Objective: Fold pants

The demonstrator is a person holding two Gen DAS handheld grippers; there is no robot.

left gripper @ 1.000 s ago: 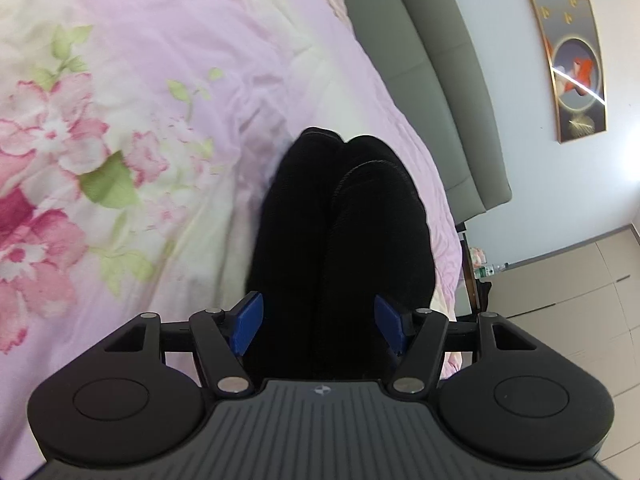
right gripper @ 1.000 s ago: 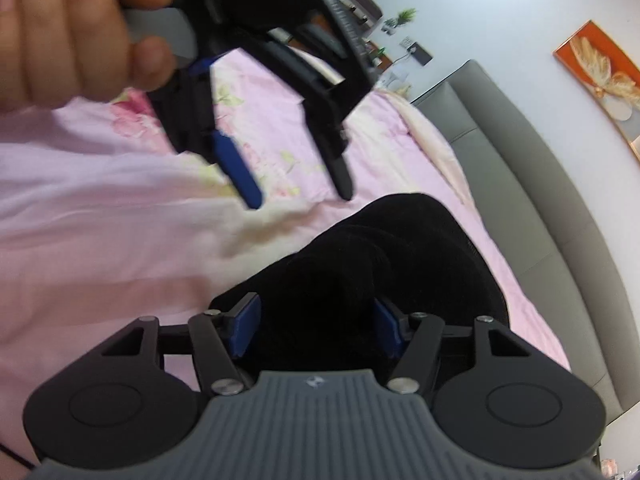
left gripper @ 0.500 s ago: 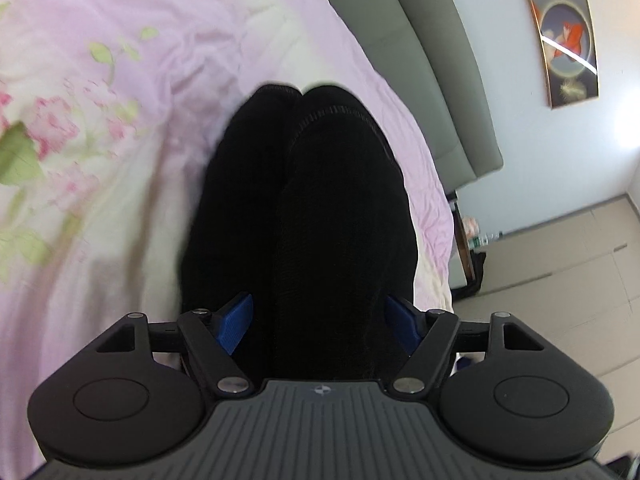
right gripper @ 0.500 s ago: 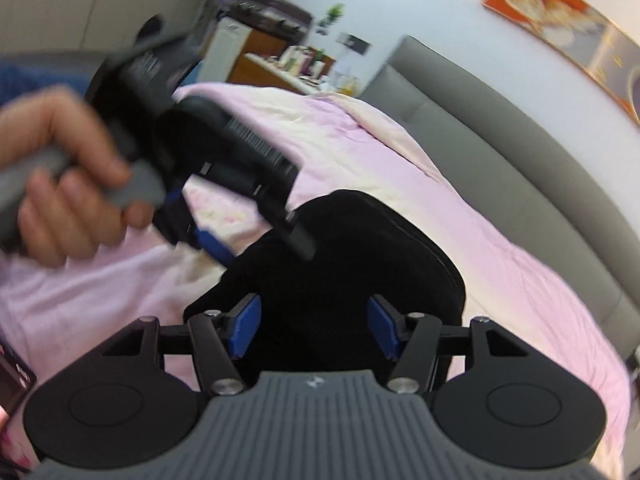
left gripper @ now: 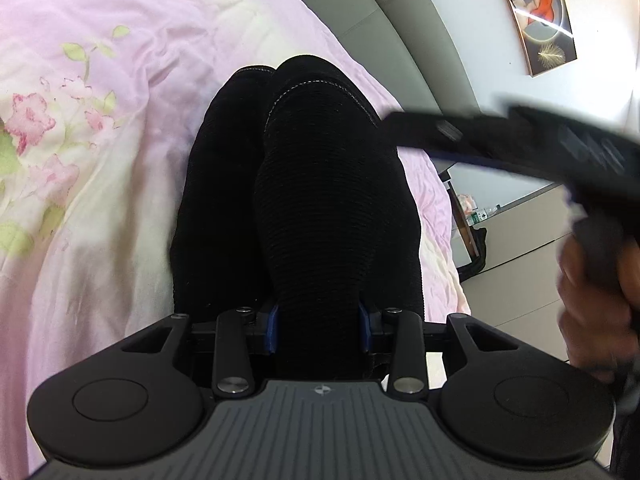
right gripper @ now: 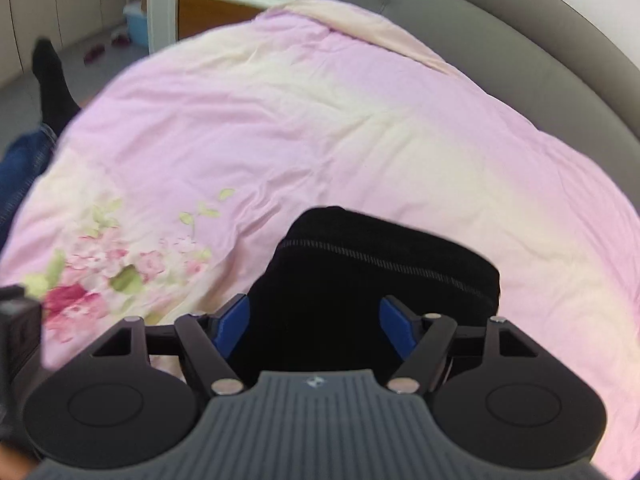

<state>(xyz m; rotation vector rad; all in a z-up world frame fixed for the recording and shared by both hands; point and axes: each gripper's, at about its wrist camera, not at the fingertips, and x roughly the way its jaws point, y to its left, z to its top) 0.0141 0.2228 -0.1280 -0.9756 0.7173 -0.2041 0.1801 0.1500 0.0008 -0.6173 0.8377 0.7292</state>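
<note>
Between the blue pads of the left gripper [left gripper: 318, 330] sits a pinched fold of the black pants [left gripper: 304, 184], which stretch straight ahead across the pink duvet [left gripper: 100, 140] toward the grey headboard [left gripper: 404, 36]. So the left holds them, jaws clamped, while the right gripper [right gripper: 314, 324] hangs open over the near end (touching or not, I cannot tell).

Pink floral quilt [right gripper: 320, 128], grey padded headboard [right gripper: 500, 28], framed wall picture [left gripper: 536, 12], cluttered wooden dresser [right gripper: 224, 4].
</note>
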